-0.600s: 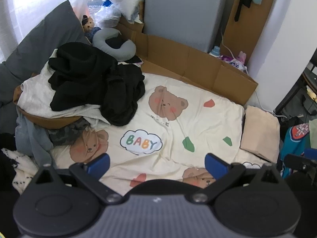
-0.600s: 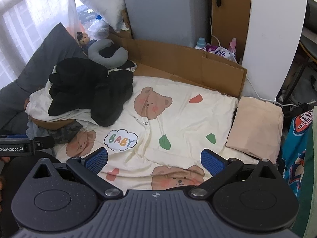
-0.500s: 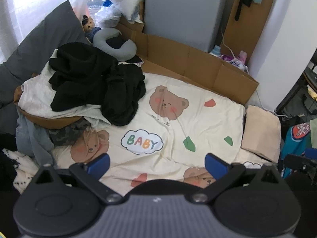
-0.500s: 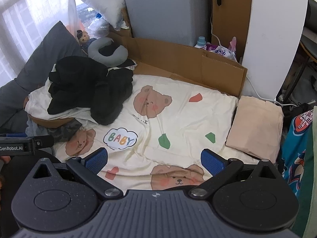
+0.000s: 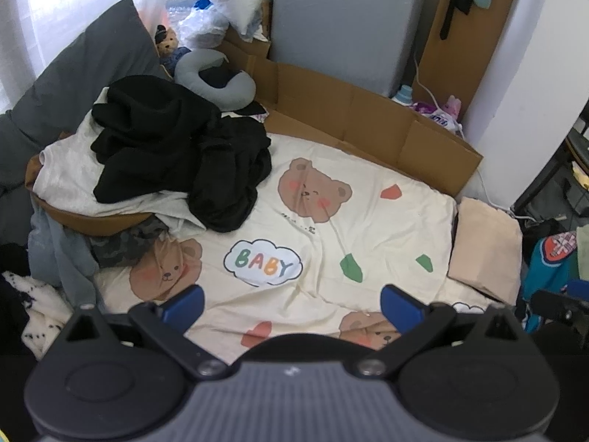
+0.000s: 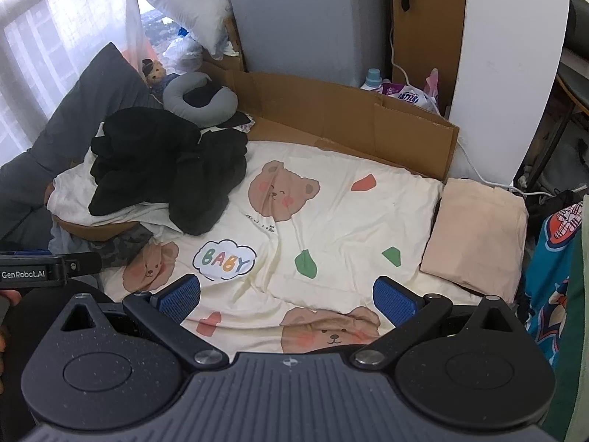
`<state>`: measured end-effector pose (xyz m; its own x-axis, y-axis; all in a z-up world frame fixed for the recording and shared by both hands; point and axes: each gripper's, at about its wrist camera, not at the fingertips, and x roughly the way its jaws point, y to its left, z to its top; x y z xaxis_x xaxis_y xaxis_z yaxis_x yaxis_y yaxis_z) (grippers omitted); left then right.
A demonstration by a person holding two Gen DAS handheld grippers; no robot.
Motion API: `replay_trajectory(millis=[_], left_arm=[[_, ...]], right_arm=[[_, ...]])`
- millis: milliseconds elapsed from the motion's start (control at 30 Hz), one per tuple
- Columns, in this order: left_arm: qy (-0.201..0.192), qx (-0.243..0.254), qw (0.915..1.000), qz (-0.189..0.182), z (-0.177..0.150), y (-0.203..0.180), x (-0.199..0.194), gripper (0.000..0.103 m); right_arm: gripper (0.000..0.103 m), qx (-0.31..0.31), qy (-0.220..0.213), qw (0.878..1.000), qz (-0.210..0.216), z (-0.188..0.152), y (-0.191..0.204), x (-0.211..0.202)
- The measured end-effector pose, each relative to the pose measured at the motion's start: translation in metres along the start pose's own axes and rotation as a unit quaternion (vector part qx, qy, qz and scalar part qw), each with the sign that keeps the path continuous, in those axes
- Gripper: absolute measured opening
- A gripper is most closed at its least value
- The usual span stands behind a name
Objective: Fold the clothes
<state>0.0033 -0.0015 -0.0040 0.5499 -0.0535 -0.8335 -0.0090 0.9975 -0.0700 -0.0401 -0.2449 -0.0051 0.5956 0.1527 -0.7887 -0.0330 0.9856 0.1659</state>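
Bed sheet (image 5: 386, 228) is left bare beside heaped clothes (image 5: 176, 154), both grippers (image 5: 292, 304) (image 6: 287, 294) angled down, spread wide, empty.

Since the earlier pictures, both views have slid a little, perhaps from the hands drifting: the black clothes pile (image 6: 165, 169) sits slightly nearer 9 o'clock in the right wrist view, and the BABY cloud print (image 5: 263, 262) slightly toward 3 o'clock in the left wrist view.
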Motion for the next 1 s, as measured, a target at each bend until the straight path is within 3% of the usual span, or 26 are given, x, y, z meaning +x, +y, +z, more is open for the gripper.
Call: replay_trajectory(millis=[1000], left_arm=[[-0.012,-0.019,0.9997,0.003,0.001,0.004,0.000,0.102]], right_arm=[[0.103,0.001,0.000,1.000,-0.004,0.001,0.001,0.003]])
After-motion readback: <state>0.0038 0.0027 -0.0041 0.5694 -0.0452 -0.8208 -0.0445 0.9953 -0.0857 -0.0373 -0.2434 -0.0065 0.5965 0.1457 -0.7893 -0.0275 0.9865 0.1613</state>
